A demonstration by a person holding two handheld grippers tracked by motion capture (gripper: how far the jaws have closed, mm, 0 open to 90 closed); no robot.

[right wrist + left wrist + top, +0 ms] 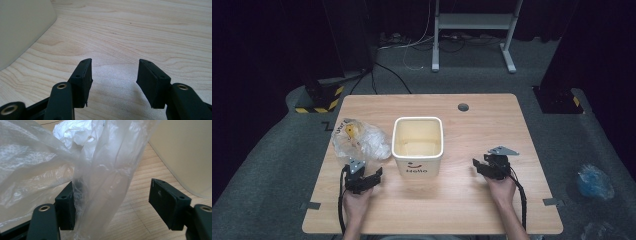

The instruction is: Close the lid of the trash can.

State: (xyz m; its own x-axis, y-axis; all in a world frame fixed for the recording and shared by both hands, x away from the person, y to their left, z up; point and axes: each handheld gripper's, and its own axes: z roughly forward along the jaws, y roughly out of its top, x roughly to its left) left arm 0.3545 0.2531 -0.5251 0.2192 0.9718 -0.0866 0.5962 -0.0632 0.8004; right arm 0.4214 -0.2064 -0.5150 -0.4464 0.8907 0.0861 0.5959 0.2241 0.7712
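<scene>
The left tongs (112, 195) stand wide open at the near edge of a clear plastic bag (50, 170). A fold of the film hangs between the jaws and lies against the left one, while the right jaw is apart from it. The right tongs (113, 75) are open too, with nothing between them but bare wood, resting low over the bench (150, 30).

In the high view the left tongs (371, 176) sit just at the bag's (362, 140) near side, and the bag lies crumpled on the bench (472, 195), left of a cream bin (417, 145) and almost touching it. Something yellow shows through the film at its far end; what it is cannot be told. The right tongs (484, 166) are to the right of the bin, well apart from the bag.

The bag looks very light, limp and slippery. It will likely sag and slide rather than lift as one piece. A bunched fold, such as the one between the left jaws now, seems the best place to pinch, since a single thin layer could slip out or tear.
</scene>
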